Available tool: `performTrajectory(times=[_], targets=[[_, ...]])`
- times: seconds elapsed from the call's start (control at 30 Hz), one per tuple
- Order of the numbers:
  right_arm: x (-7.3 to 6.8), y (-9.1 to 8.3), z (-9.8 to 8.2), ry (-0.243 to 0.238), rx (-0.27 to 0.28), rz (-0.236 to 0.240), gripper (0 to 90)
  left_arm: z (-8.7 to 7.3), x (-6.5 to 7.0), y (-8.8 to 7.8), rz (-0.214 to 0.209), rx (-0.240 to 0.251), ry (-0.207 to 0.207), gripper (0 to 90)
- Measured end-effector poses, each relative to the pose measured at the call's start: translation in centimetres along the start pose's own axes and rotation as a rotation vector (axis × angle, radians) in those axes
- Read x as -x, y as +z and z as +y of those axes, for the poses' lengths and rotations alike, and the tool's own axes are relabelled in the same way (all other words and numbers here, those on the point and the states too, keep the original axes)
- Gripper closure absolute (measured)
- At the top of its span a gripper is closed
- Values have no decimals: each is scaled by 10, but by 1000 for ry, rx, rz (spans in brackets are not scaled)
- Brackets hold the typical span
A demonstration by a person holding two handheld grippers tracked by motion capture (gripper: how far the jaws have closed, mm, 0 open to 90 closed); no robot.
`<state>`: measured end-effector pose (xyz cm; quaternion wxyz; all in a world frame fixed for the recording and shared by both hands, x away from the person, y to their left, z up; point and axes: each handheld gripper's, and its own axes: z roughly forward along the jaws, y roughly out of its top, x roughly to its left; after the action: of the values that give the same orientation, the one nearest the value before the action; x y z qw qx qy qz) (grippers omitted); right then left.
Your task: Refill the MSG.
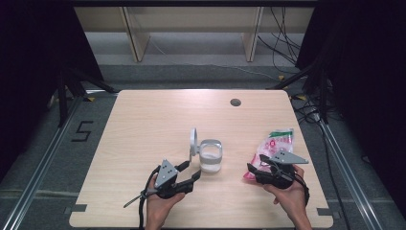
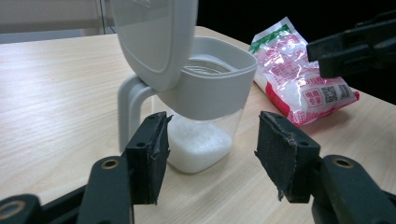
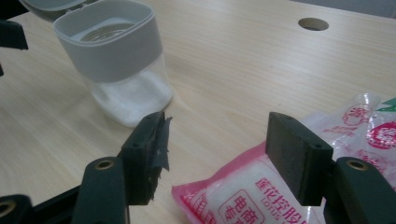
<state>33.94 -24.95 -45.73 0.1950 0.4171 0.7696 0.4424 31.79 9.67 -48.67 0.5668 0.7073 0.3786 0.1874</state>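
A: What is sitting in the clear jar (image 2: 205, 116)?
B: White grains are lying at its bottom, its grey lid (image 2: 156, 39) standing open. It's resting mid-table.
A: The grippers?
B: The left gripper (image 2: 212, 158) is gaping before the jar; the right gripper (image 3: 217, 158) is spreading over the pink bag (image 3: 243, 200), pinching nothing.

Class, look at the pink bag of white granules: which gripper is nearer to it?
Right. The right gripper hovers at the bag's near end, jaws open; the left gripper sits beside the container, farther away.
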Motion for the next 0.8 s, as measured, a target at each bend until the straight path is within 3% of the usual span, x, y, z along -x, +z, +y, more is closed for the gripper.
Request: performTrajectory(times=[0.03,0.07,0.13,0.17,0.27,0.37,0.47,0.53,0.57,0.63,0.67,0.8], targets=[[0,1,-1,-21,7,6,394,0,-1,-1,1,-3,3,429],[-5,1,-2,11,-2,18,393,0,-2,-1,4,1,-1,428],[-4,1,-2,-5,-11,19,393,1,-4,-2,7,3,-4,428],[-7,1,-3,11,-16,16,393,1,-5,-3,10,4,-4,428],[-7,3,-5,-37,-16,34,392,2,-6,-3,7,13,-8,426],[-11,2,-7,-6,-19,33,391,2,-7,-4,16,7,-2,423],[-11,4,-8,-40,-20,53,387,3,-9,-5,25,8,-7,422],[-12,3,-9,-29,-22,51,387,3,-10,-5,26,11,-10,423],[-13,3,-10,-24,-28,56,386,4,-13,-6,24,9,16,422],[-14,4,-11,-23,-32,61,386,4,-13,-7,28,14,9,422],[-12,5,-11,-52,-29,60,386,5,-15,-7,28,13,15,422],[-14,5,-13,-45,-32,77,385,6,-18,-8,32,23,3,421]])
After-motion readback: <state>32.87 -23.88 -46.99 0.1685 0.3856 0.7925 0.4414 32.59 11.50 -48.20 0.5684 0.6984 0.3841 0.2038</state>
